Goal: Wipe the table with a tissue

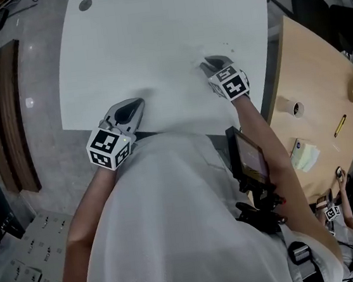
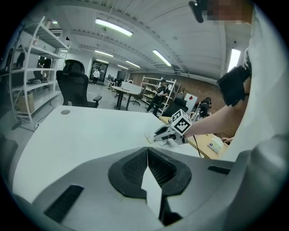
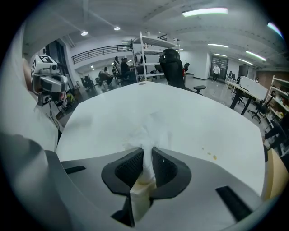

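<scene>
- The person's white shirt [image 1: 167,221] filled the bottom of the head view, with a black screened device [image 1: 249,157] at the waist on the right side.
- The left gripper [image 1: 135,105] sat at the near edge of the white table [image 1: 151,38]. Its jaws were pressed together with nothing between them.
- A little further in, the right gripper [image 3: 146,153] pointed down at the tabletop, its jaws clamped on the tissue [image 3: 146,133].
- The tissue was pinched into a narrow fold between the pads. Its loose crumpled end spread out just past the fingertips and lay against the table surface.
- The two grippers were well apart, the left near the table's front edge and the right toward its right side.
- A few small yellowish spots [image 3: 208,154] marked the table to the right of the tissue, near it but not touching.
- At the far corner of the table lay a round grey cap [image 1: 85,5].
- Beside the white table stood a wooden table [image 1: 312,76] carrying a tape roll [image 1: 296,108], a yellow pen [image 1: 340,125] and a pale stack of paper or tissues [image 1: 305,155]; I could not tell which.
- Beyond the table stood a black office chair [image 2: 74,88].
- A white shelving rack [image 2: 34,67] held dark items and what looked like a box, too dim to name.
</scene>
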Available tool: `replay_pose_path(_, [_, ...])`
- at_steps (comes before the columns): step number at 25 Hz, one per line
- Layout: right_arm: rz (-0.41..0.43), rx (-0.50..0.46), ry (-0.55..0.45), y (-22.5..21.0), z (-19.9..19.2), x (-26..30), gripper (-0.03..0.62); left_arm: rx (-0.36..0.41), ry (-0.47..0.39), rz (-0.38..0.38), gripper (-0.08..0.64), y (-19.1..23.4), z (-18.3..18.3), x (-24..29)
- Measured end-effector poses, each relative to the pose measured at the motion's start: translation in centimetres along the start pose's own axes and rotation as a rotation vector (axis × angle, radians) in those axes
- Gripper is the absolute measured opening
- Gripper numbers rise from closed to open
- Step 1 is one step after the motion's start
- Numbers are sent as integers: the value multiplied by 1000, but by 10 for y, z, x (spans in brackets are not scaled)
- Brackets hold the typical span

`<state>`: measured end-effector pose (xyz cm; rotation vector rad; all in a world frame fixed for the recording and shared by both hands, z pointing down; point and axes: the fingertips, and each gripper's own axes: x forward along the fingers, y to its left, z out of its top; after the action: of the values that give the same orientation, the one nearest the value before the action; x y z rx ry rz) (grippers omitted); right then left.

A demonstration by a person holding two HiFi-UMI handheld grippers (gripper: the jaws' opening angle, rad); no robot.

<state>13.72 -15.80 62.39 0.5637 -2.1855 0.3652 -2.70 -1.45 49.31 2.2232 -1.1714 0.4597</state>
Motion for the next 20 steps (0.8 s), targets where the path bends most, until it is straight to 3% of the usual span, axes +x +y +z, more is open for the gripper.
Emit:
replay_pose_path(5, [-53, 15, -2, 10, 8, 4, 55, 0, 9, -23, 8, 8, -1, -5])
replay_pose_path(15, [-6, -79, 7, 45, 5, 6, 55, 46, 23, -104, 8, 7, 6, 6])
replay_pose_path(20, [-56, -109, 44, 42, 3, -8, 57, 51, 21, -115, 8, 11, 9, 7])
